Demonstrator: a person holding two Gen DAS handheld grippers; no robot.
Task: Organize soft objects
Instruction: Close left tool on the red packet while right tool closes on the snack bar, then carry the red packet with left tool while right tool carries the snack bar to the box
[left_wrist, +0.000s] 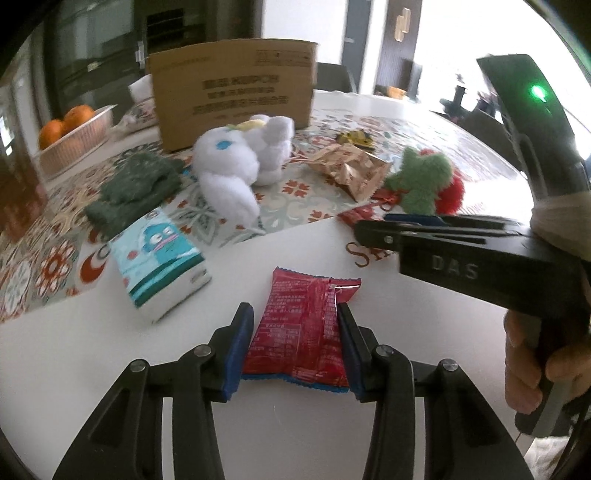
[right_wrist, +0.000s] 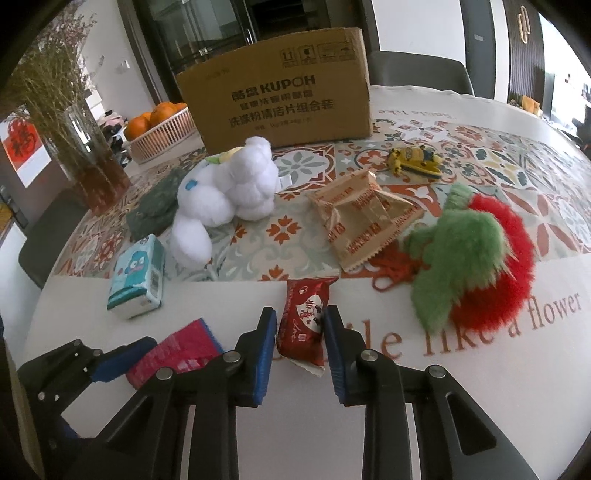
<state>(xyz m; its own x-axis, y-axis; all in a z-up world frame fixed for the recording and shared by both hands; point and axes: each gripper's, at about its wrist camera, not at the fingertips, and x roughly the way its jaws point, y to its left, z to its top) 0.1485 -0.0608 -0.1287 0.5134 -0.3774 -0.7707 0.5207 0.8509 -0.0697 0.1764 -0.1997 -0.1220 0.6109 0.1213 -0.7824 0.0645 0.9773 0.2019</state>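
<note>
A flat red snack packet (left_wrist: 299, 332) lies on the white table between the blue pads of my left gripper (left_wrist: 293, 310), which press on its two sides. The same packet (right_wrist: 177, 350) shows at lower left in the right wrist view. My right gripper (right_wrist: 301, 312) is shut on a small dark-red sweet packet (right_wrist: 301, 332) near the edge of the patterned mat. Beyond lie a white plush toy (right_wrist: 229, 192), a green-and-red fluffy toy (right_wrist: 469, 258), a folded green cloth (right_wrist: 155, 210) and a blue tissue pack (right_wrist: 136, 280).
A cardboard box (right_wrist: 280, 99) stands at the back of the table. Gold wrappers (right_wrist: 365, 225) and a yellow toy (right_wrist: 413, 160) lie on the mat. A basket of oranges (right_wrist: 162, 129) and a vase of dried stems (right_wrist: 88, 162) stand at the left.
</note>
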